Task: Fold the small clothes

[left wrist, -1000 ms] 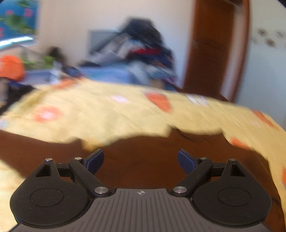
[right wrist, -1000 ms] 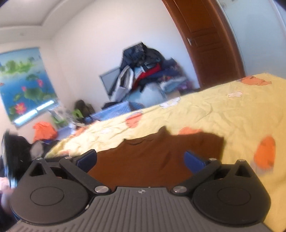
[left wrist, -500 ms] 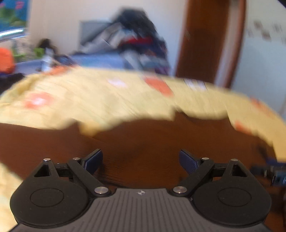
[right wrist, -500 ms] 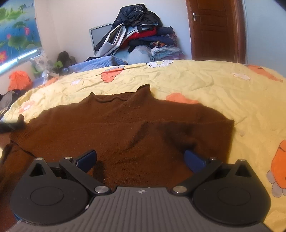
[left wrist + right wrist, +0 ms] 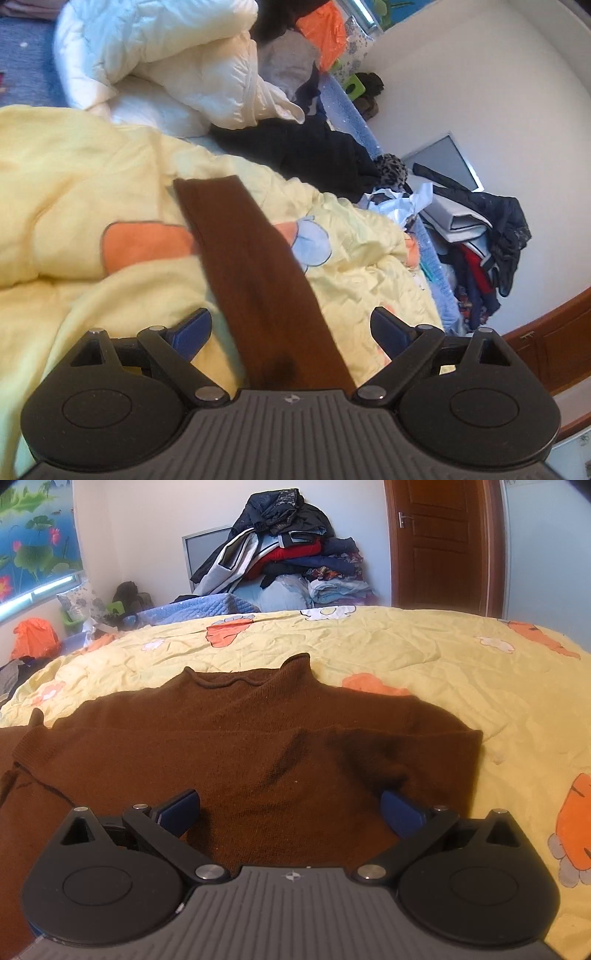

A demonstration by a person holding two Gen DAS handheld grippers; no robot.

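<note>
Left gripper (image 5: 291, 328) swung over sweater sleeve (image 5: 251, 266)

- Our left wrist camera sits just behind the left tongs (image 5: 291, 332) and looks forward along them, rolled hard to one side, so the wall and the door frame (image 5: 546, 354) curve along the right and bottom right.
- It hangs close over the brown sleeve (image 5: 255, 266), which runs away across the yellow quilt (image 5: 74, 177) toward a white duvet (image 5: 166, 62) at the far left.
- Our right wrist camera sits behind the right tongs (image 5: 290, 814), level and low over the brown sweater (image 5: 236, 753), facing the far wall and the door (image 5: 436, 542).
- We see in both views the yellow quilt (image 5: 424, 653), the pile of clothes (image 5: 480, 251) (image 5: 284, 550), and the grey panel (image 5: 443, 158) (image 5: 203, 550) behind it.
</note>
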